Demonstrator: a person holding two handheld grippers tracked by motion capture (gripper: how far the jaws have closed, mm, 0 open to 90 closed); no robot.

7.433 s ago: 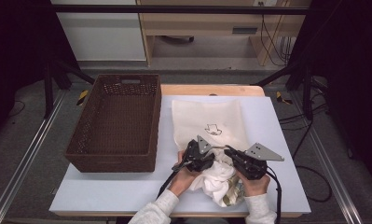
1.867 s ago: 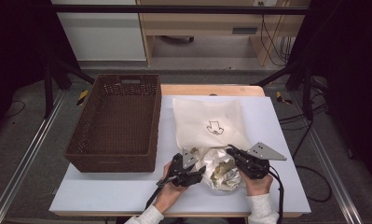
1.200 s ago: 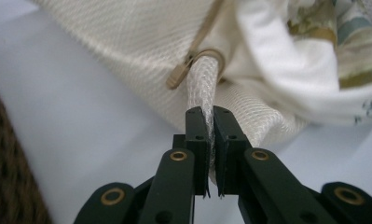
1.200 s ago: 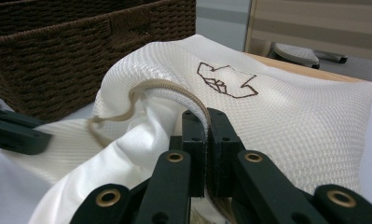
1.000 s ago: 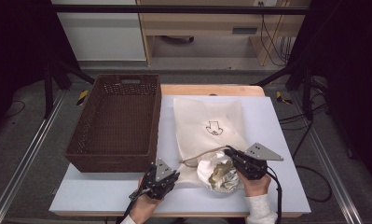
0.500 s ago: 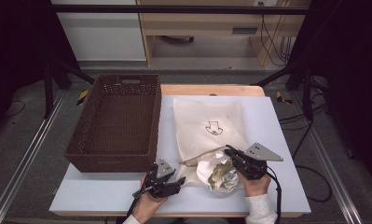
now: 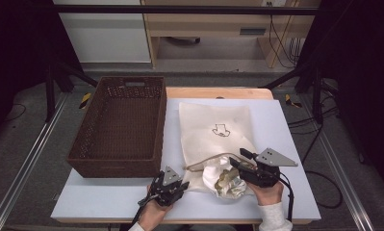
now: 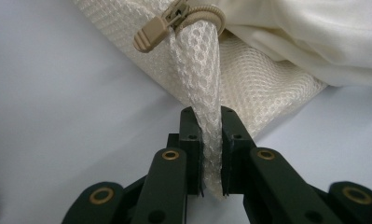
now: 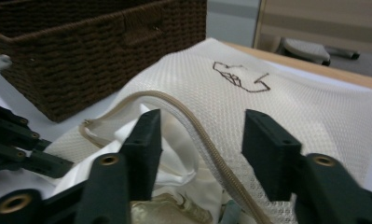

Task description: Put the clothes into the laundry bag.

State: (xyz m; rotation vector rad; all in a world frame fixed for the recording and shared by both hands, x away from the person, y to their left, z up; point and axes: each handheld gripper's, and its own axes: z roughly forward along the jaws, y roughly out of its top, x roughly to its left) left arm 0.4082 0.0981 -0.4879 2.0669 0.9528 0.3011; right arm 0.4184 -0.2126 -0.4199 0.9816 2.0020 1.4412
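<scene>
**Left tool pinching mesh bag corner, right tool open over the zipper edge**

Your left tool is clamped on a fold of the cream mesh laundry bag, right at the bag's near-left corner; the mesh strip runs up between the jaws toward the tan zipper pull. Those jaws opened briefly and closed again on the fabric.

Your right tool stands apart, jaws just opened. The zipper edge of the bag arcs between them, but the pads don't press on it.

The bag lies flat on the desk, mouth toward you, small dark print facing up. White cloth bulges out of the open mouth, with something gold-coloured bunched just below the right tool.

The brown wicker basket sits on the left of the desk, just beside the bag's left edge.

In the high view both of your hands are at the near desk edge, left and right.
</scene>
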